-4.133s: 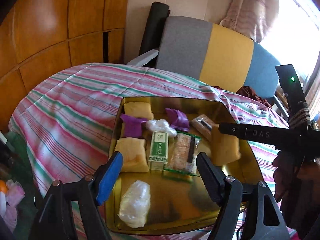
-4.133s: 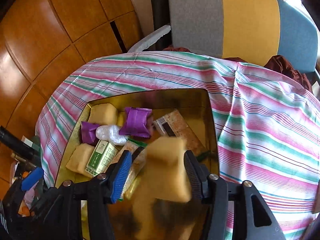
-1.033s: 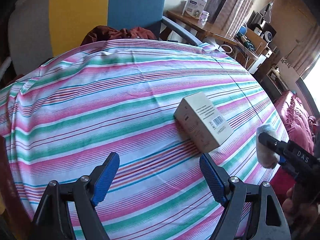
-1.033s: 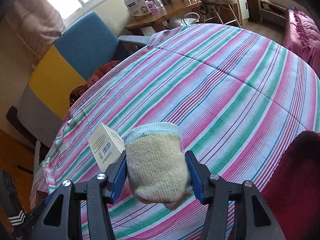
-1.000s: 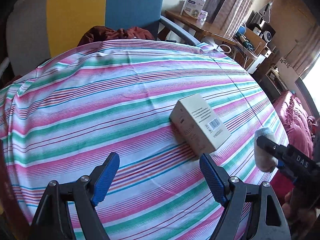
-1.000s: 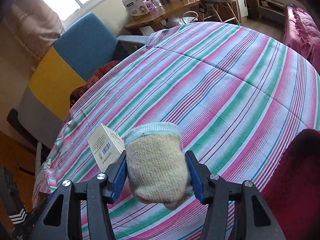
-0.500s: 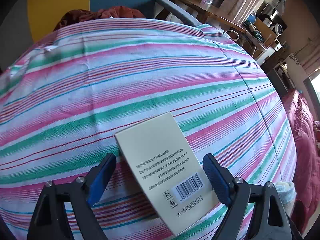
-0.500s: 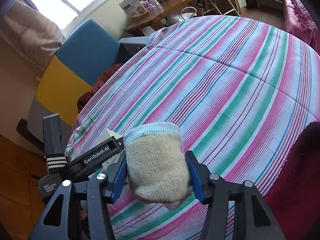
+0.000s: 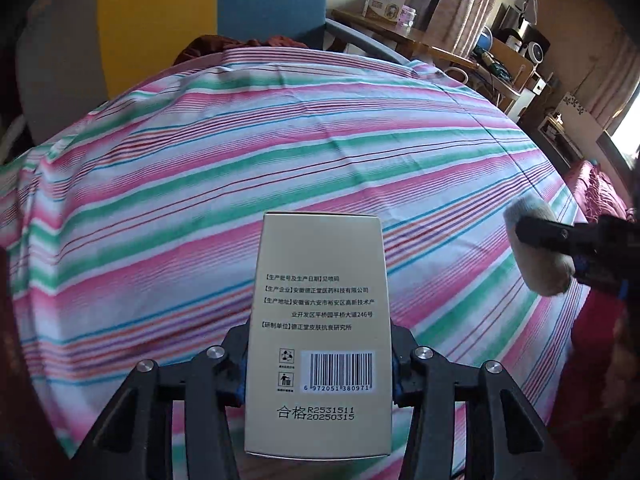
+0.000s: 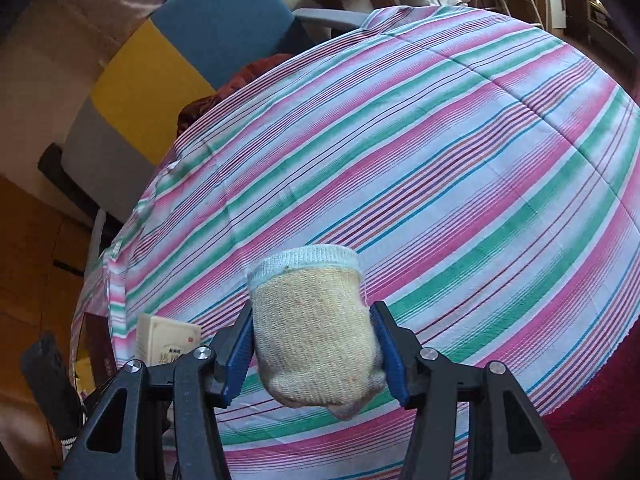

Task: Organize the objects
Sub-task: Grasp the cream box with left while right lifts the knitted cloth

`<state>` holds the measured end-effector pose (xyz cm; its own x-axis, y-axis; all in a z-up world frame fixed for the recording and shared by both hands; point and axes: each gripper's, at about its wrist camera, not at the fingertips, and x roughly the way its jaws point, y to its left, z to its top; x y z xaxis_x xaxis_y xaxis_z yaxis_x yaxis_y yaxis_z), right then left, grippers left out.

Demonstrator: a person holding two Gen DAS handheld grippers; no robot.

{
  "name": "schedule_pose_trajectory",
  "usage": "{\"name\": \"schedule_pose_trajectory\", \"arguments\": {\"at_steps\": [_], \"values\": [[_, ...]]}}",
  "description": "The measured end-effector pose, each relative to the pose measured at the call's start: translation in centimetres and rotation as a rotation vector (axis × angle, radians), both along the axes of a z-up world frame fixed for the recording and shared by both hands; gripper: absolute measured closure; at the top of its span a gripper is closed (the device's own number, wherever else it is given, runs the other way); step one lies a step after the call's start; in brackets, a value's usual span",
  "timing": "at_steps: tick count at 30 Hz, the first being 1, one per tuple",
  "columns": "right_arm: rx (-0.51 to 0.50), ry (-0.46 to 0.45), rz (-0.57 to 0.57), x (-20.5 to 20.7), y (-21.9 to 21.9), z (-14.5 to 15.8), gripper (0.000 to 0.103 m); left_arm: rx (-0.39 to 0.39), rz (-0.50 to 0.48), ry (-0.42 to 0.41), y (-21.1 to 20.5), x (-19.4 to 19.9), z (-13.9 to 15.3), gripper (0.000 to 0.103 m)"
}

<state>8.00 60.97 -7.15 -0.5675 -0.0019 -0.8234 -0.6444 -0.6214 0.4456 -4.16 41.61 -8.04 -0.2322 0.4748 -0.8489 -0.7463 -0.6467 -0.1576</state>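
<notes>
Now the left gripper (image 9: 318, 364), jaws just closed, clamps the stiff, light cardboard box (image 9: 320, 320) by its long sides above the striped cloth (image 9: 280, 152); the right gripper (image 10: 314, 354) squeezes a soft rolled sock (image 10: 312, 320).

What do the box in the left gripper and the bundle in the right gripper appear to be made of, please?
Box: probably thin cardboard, smooth cream print surface; crisp folded edges, barcode, printed text. Bundle: knitted fabric, seemingly a rolled sock; visible beige knit weave, pale ribbed cuff.
</notes>
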Motion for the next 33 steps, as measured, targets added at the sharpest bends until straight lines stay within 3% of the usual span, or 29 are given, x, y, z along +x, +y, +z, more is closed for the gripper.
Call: {"name": "schedule_pose_trajectory", "arguments": {"at_steps": [2,8,13,16,20,23,33], "values": [[-0.012,-0.002,0.061,-0.9,-0.8,-0.2,0.047,0.004,0.011,0.045,-3.0,0.8,0.2,0.054],[-0.018,-0.069,0.225,-3.6,-3.6,-1.1,0.047,0.016,0.106,0.057,-8.5,1.0,-0.6,0.053],[-0.016,-0.172,0.214,-4.0,-3.6,-2.6,0.047,0.010,0.117,0.116,-8.4,1.2,-1.4,0.053],[-0.012,-0.182,0.208,-3.9,-3.3,-2.8,0.047,-0.003,0.112,0.159,-8.2,1.9,-1.6,0.053],[0.018,-0.208,0.226,-4.3,-3.7,-3.1,0.047,0.007,0.145,0.142,-8.8,1.7,-1.3,0.053],[0.028,-0.214,0.231,-4.5,-3.8,-3.2,0.046,0.030,0.178,0.126,-10.1,1.8,-0.4,0.053],[0.086,-0.262,0.266,-5.1,-4.7,-3.3,0.045,0.110,0.238,0.217,-14.7,2.1,5.2,0.053]]}}
